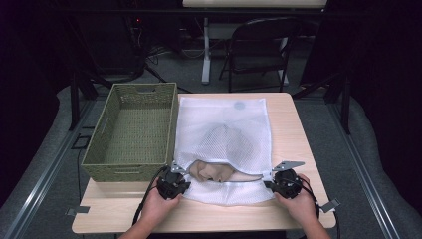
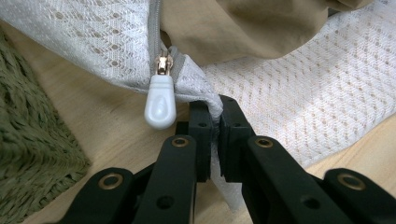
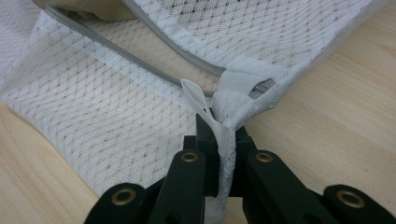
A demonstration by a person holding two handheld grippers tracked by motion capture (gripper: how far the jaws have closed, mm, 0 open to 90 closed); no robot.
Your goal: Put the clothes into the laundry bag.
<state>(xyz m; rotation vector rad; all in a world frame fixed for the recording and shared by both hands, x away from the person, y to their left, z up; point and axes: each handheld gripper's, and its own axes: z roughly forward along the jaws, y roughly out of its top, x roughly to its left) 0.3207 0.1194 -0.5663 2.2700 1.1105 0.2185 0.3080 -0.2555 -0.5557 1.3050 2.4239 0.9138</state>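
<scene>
Grippers sit clamped at the two near corners of the white mesh laundry bag (image 1: 222,134). The left gripper (image 2: 212,122) pinches the mesh edge just beside the zipper's closed end, its jaws pressed tight on a fold of fabric; the white zipper pull (image 2: 159,103) hangs free just to one side of the jaws, not held. The right gripper (image 3: 220,132) bites a bunched fold at the other end of the zipper (image 3: 140,63), next to the small white fabric tab (image 3: 196,97) sewn there.

The bag lies flat on the wooden table (image 1: 298,134), its mouth along the near edge. The zipper stands open across most of its length, and a tan garment (image 1: 211,172) bulges out of the gap between the two grippers, part of it showing through the mesh farther in. The green woven basket (image 1: 132,132) stands just beside the bag on the left, with nothing visible inside.

As a judgement, the opening step looks done and both corners are secured, so the work is at an early-to-middle point. What appears left is getting the garment out, probably by lifting or tipping the bag, and moving it to the basket.
</scene>
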